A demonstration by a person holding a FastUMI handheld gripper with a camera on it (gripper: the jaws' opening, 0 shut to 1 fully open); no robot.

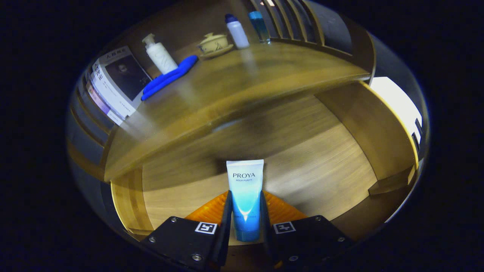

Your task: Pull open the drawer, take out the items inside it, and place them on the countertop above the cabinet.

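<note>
- Your gripper (245,221) is clenched on the blue tube (245,196): both fingers press on its sides, and the tube stands between them with the cap end near you and the flat white end pointing far.
- You hold the tube above the open drawer (321,158), whose wooden floor shows under and beyond the fingers. I judge that the step in hand is to carry it up to the table (264,71) above the cabinet.
- Lift straight up first, until the tube is higher than the front edge of the table, which overhangs just beyond the tube. If you go forward too early, the far end of the tube can knock this edge and slip in the fingers.
- Keep the squeeze steady but not harder. A soft tube will probably bend or slide if you press more.
- On the table, the far side is taken: books (113,83) at the far left, then a white pump bottle (160,54), a blue flat object (170,77), a lidded cup on a saucer (214,44) and two more bottles (238,32) to the right.
- Choose the bare wood in the middle and near part of the table, well apart from these things.
- Lower the tube until it rests on the wood, then release the fingers and draw back without dragging it.
</note>
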